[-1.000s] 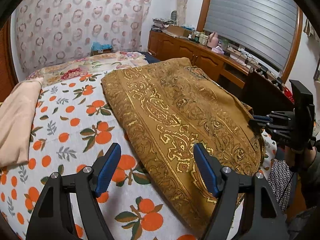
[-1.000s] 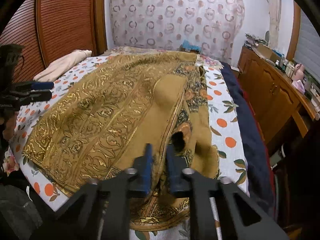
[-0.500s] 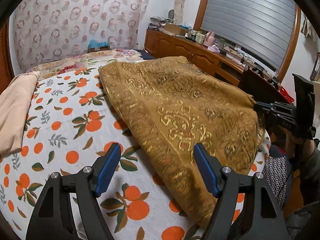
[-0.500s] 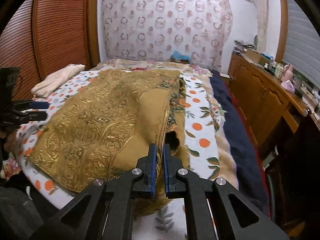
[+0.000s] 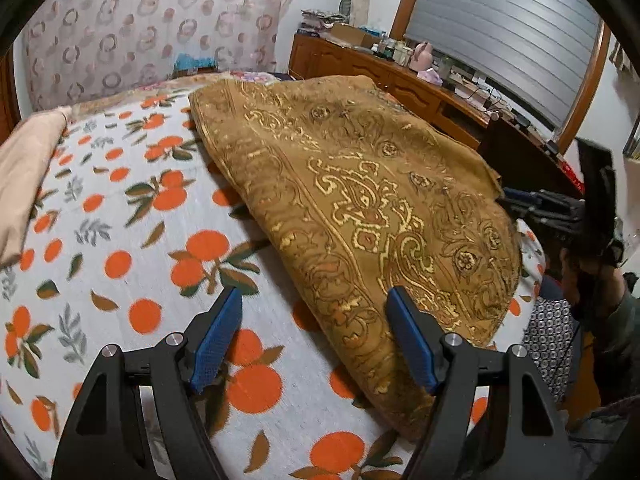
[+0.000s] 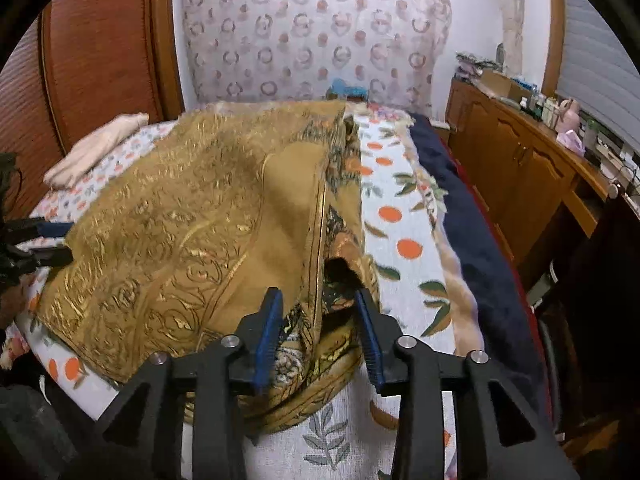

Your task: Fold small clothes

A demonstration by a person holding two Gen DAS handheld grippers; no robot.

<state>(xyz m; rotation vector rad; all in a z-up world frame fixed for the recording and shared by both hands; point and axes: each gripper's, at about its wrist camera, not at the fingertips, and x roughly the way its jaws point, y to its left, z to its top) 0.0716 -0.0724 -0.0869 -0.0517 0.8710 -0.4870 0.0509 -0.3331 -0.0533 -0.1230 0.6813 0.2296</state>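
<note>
My left gripper [image 5: 314,336] is wide open and holds nothing; it hangs above the bed [image 5: 120,240] just left of the cloth [image 5: 360,200], whose near edge runs under my right pad, so I can come down on that edge. My right gripper [image 6: 318,332] is open too, pads either side of the bunched near corner of the cloth [image 6: 180,232] without pinching it. The cloth lies over the middle and right of the orange-print sheet, its right part doubled over itself and rumpled near me. I judge the fold only half made: the corner sits loose, likely let go so I can take a better hold. A beige garment [image 5: 24,176] lies far left, well apart.
</note>
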